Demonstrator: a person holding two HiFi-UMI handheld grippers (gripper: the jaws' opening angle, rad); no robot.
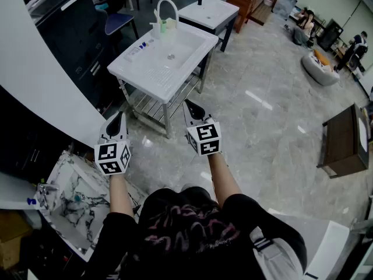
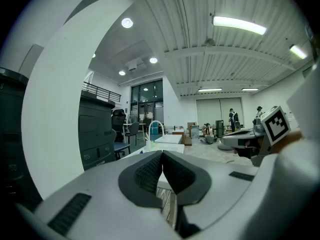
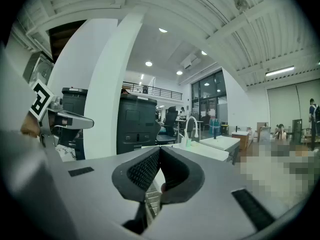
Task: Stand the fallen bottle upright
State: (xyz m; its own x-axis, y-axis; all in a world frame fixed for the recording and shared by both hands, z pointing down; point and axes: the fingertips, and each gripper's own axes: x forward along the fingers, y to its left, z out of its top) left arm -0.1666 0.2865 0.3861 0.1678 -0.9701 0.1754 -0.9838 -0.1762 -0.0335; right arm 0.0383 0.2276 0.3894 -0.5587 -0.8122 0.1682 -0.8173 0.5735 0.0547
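The grey marbled floor (image 1: 262, 115) fills most of the head view. A curved white wall (image 1: 35, 69) sweeps down the left side. A dark office printer (image 1: 70, 28) stands behind the wall in the upper left.

At upper centre stands a white sink unit (image 1: 192, 45) on metal legs. A second, smaller sink unit (image 1: 217, 10) stands just behind it. A marble-patterned basin (image 1: 64, 174) sits at the lower left, and a dark wooden cabinet (image 1: 344, 144) stands at the right edge.

The person, in a dark top (image 1: 192, 232), fills the bottom centre. Both forearms reach up the frame toward the near sink unit.

The left gripper (image 1: 118, 116) (image 2: 162, 156) and the right gripper (image 1: 191, 105) (image 3: 159, 151) are held side by side, short of the sink and well apart from it. In each gripper view the 2 ribbed pads meet at their tips with nothing between them, so both pairs of jaws are closed and empty.

A white looped faucet (image 1: 168, 7) rises at the far end of the near sink, with a pale green container (image 1: 167, 30) at its base.

What looks like the bottle (image 1: 143, 44) lies flat on the left rim of that sink top. It is too small to make out in detail.
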